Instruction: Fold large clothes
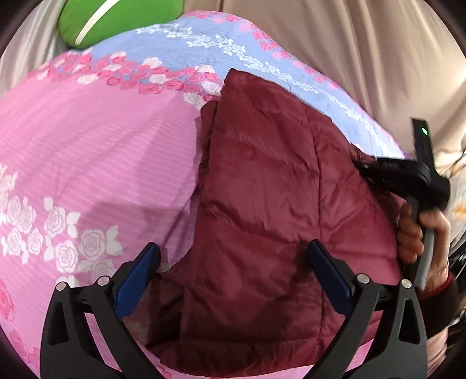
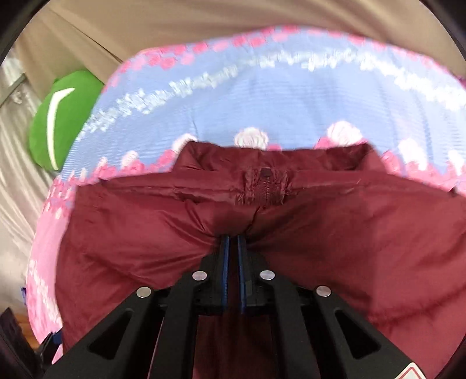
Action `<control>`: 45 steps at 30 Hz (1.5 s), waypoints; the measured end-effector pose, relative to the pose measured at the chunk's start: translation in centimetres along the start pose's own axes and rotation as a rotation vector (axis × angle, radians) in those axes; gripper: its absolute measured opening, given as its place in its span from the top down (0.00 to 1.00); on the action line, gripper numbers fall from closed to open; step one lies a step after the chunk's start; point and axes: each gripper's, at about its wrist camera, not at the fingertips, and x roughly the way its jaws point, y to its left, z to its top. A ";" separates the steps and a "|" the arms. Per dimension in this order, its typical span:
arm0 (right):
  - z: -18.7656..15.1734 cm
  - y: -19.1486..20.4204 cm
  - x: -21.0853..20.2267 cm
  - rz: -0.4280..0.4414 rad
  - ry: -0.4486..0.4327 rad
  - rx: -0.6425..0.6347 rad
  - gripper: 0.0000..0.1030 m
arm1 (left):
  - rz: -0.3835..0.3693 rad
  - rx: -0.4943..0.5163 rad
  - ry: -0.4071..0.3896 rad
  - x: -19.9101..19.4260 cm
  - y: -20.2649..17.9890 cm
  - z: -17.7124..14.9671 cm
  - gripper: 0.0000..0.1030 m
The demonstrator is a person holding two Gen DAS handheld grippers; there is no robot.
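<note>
A maroon quilted down jacket [image 1: 262, 204] lies on a bed covered by a pink and blue floral bedspread [image 1: 96, 157]. My left gripper [image 1: 233, 256] hovers over the jacket's near part with its blue fingers [image 1: 137, 280] wide apart and nothing pinched between them. In the left wrist view my right gripper [image 1: 361, 167] reaches in from the right at the jacket's edge, held by a hand [image 1: 419, 230]. In the right wrist view my right gripper [image 2: 233, 236] is shut on a fold of the jacket [image 2: 131, 227] just below its zipper [image 2: 266, 189] and collar.
A green cushion [image 1: 96, 20] with a white stripe lies at the bed's far corner [image 2: 58, 122]. Beige curtain cloth [image 1: 349, 52] hangs behind the bed. The bedspread's pink part to the left of the jacket is bare.
</note>
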 end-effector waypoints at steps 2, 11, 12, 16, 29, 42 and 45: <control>0.1 -0.2 0.9 0.023 -0.002 0.007 1.00 | 0.014 0.020 -0.003 0.1 -0.4 0.0 0.05; -1.1 -1.1 -2.6 0.083 -0.062 0.032 0.89 | -0.081 -0.023 0.037 1.0 -1.1 1.3 0.05; -2.0 -1.2 -4.5 0.088 -0.081 0.007 0.89 | -0.087 -0.026 0.039 1.0 -1.2 1.4 0.05; -6.3 -2.2 -8.0 0.070 -0.059 -0.064 0.89 | -0.090 -0.023 0.035 1.2 -1.9 1.4 0.09; -8.3 -4.9 -3.7 0.197 -0.003 -0.016 1.00 | -0.226 0.144 -0.125 -6.3 -10.7 3.1 0.88; -12.7 -3.0 -7.2 0.247 0.043 -0.090 0.98 | -0.309 0.260 -0.158 -9.5 -16.9 2.1 0.89; -12.2 -1.9 -5.7 0.296 0.028 -0.122 0.98 | -0.335 0.291 -0.136 -8.9 -18.7 1.6 0.89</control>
